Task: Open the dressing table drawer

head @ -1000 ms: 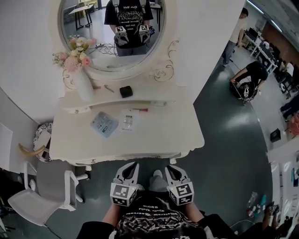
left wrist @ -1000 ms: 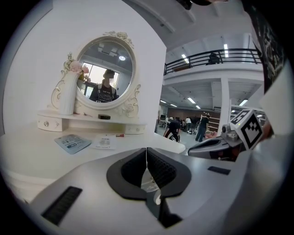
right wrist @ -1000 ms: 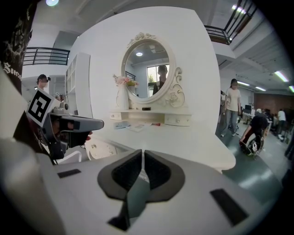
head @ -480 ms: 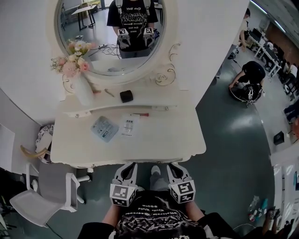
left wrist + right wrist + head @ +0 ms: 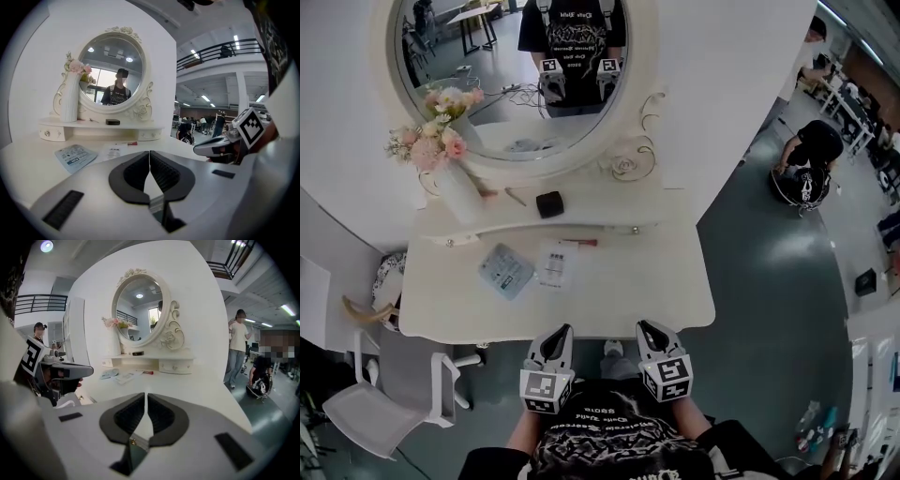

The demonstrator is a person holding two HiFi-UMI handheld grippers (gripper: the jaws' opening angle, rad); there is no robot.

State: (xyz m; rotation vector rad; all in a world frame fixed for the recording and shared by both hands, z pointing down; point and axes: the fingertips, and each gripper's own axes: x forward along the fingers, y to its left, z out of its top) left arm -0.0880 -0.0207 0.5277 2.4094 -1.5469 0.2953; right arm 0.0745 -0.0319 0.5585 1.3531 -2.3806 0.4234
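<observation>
Now getting ready at the desk [image 5: 675,281].
Empty and pressed together, the left gripper [image 5: 560,330] and right gripper [image 5: 647,327] sit near its edge, probably to reach a drawer [image 5: 176,365].

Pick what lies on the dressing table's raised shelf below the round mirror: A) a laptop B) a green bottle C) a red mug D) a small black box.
D: the small black box sits on the white raised shelf under the round mirror.

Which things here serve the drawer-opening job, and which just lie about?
Job: white dressing table; its small white knobbed drawers; left gripper; right gripper.
Lying about: white vase of pink flowers; small black box; blue packet; white leaflet.
</observation>
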